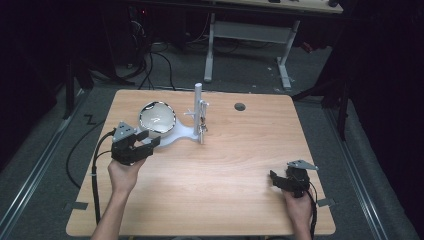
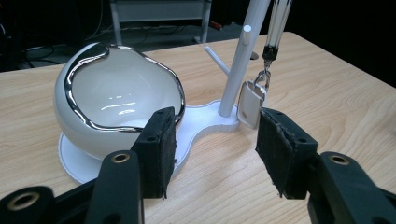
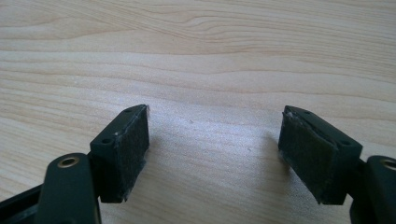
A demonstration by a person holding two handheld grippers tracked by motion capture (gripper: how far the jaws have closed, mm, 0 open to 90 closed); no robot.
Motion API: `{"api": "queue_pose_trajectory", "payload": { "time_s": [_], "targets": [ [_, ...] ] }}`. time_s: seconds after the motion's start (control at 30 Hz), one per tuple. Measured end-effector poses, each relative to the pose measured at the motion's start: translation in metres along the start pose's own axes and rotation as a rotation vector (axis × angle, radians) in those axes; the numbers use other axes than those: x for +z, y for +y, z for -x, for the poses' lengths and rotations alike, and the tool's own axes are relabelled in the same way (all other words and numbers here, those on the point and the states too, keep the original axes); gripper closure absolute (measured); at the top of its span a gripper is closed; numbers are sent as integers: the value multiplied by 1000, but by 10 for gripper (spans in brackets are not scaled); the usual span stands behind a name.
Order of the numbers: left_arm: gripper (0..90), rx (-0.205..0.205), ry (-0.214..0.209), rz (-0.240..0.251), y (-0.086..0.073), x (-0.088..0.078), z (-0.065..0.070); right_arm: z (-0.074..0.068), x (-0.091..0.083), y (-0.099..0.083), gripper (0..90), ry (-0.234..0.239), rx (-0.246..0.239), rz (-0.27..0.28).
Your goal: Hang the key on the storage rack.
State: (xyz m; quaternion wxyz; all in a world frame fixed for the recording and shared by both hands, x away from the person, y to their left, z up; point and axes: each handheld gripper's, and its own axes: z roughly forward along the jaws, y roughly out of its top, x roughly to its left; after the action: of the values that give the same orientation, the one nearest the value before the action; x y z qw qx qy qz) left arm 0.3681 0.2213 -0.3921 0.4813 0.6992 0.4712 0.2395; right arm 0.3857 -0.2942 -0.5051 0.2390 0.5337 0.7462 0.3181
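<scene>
A: What's in the high view?

B: One wooden surface (image 1: 210,200). On it, one white stand (image 1: 199,112) with a tag (image 1: 202,129) hanging off it, and one white bowl (image 1: 157,118) on the stand's base, left of the post. Two hand-held grippers: the left hand-held gripper (image 1: 149,141) just in front of the bowl, the right hand-held gripper (image 1: 278,179) well apart, near the front right corner.

A: And the left gripper view?

B: Its two jaws stand wide with nothing between them. One bowl (image 2: 116,98) sits beyond the left pad, one tag (image 2: 251,103) hangs by a small chain just beyond the right pad, and one post (image 2: 240,58) rises between.

A: The right gripper view?

B: Two jaws, wide apart, holding nothing, over bare surface (image 3: 201,56).
</scene>
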Motion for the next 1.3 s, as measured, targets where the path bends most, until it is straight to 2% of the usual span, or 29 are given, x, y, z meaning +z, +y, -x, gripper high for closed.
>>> {"api": "queue_pose_trajectory", "payload": {
  "time_s": [0.7, 1.3],
  "targets": [
    [475, -42, 34, 19, -16, -19, -12, 0, 0, 0, 246, 0, 0, 0],
    [474, -61, 56, 9, -32, -30, -17, 0, 0, 0, 246, -1, 1, -1]
  ]
}}
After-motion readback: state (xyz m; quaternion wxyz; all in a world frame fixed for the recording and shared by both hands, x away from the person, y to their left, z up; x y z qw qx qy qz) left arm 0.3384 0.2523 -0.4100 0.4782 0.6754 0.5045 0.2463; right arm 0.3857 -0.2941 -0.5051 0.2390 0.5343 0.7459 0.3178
